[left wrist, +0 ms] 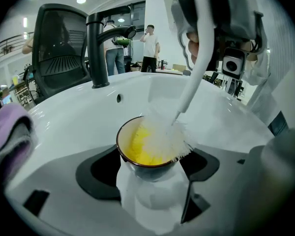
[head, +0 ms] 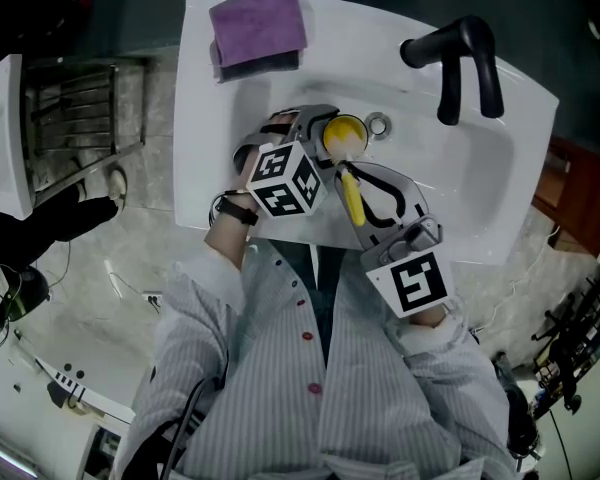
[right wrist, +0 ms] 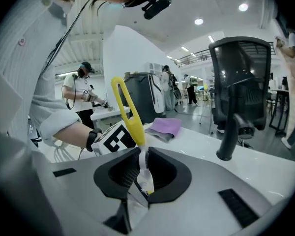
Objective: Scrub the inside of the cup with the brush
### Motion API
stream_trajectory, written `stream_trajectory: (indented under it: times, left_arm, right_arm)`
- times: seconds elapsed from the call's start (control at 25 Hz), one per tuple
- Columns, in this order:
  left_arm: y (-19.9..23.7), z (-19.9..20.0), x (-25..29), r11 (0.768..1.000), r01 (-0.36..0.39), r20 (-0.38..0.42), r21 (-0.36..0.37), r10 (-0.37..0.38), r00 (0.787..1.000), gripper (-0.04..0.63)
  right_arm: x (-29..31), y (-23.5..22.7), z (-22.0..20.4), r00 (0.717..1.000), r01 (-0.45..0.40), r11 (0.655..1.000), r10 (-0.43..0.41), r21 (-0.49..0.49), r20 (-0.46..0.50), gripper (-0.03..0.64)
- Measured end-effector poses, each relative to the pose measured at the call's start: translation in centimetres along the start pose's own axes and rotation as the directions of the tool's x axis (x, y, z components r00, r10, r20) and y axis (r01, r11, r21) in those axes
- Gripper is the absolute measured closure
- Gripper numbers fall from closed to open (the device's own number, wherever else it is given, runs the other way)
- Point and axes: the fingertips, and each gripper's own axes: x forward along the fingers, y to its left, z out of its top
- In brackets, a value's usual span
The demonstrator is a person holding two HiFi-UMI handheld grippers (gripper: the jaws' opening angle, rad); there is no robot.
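Left gripper [left wrist: 150, 176] clamps a yellow-lined round cup [left wrist: 137, 146]; right gripper [right wrist: 140, 173] pinches a yellow-handled white-bristled brush [right wrist: 128, 112], slanting down into the cup from the left jaws' upper right.

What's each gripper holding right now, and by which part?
Left gripper clamps the cup by its lower body; right gripper clamps the brush by its handle.

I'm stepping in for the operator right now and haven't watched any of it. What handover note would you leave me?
The left gripper is shut on the cup and holds it over the sink.
The right gripper is shut on the brush by its handle, with the bristles in the cup's mouth against one side of the rim.
Done: both things are grasped and the brush is in the cup.
Left: work the bristles round the yellow inside. How clean it is can't be told.
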Motion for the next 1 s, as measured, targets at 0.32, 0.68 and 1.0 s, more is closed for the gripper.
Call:
stream_trajectory:
  times: [0.32,0.68,1.0]
  left_arm:
    - [0.1,0.0,0.1,1.0,-0.001,0.0,0.001,0.001,1.0,0.212]
    - [0.0,0.1,0.0,1.0,-0.001,0.002,0.003,0.001,1.0,0.211]
    - [0.0,0.0,0.1,1.0,0.001,0.006,0.001,-0.001,1.0,0.212]
  right_arm:
    - [3.2,-2.2,2.2,0.999,-0.007,1.0,0.007,-0.005,0.039,0.559]
    - [3.3,-6.4,2.2,0.996,0.015,0.995,-0.024,0.097,0.085,0.56]
    - [-0.4,-8.1,-0.1,0.991,0.045,0.971,-0.073,0.235,0.109,0.561]
